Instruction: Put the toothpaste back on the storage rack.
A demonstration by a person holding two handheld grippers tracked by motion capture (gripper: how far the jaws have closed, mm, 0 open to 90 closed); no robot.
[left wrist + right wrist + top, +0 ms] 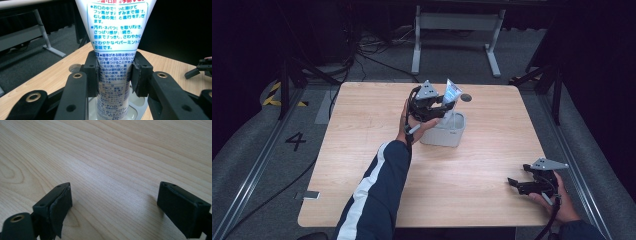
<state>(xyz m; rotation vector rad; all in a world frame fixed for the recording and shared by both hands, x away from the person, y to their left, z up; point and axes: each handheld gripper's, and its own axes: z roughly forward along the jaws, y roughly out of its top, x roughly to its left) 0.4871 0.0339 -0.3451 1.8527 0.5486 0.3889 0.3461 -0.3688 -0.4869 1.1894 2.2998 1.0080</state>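
A white toothpaste tube with blue Japanese print stands upright, its flat crimped end up. My left gripper is shut on the tube's lower body, one pad on each side. In the high view the left gripper holds the tube over a pale grey holder at the table's middle back. The tube's bottom reaches down into the holder's opening. My right gripper is open just above the bare wood, nothing between its jaws. It rests near the table's front right corner.
The wooden table has a round cable hole behind the holder. A metal desk frame stands on the floor beyond the table. A floor marking "4" lies to the left.
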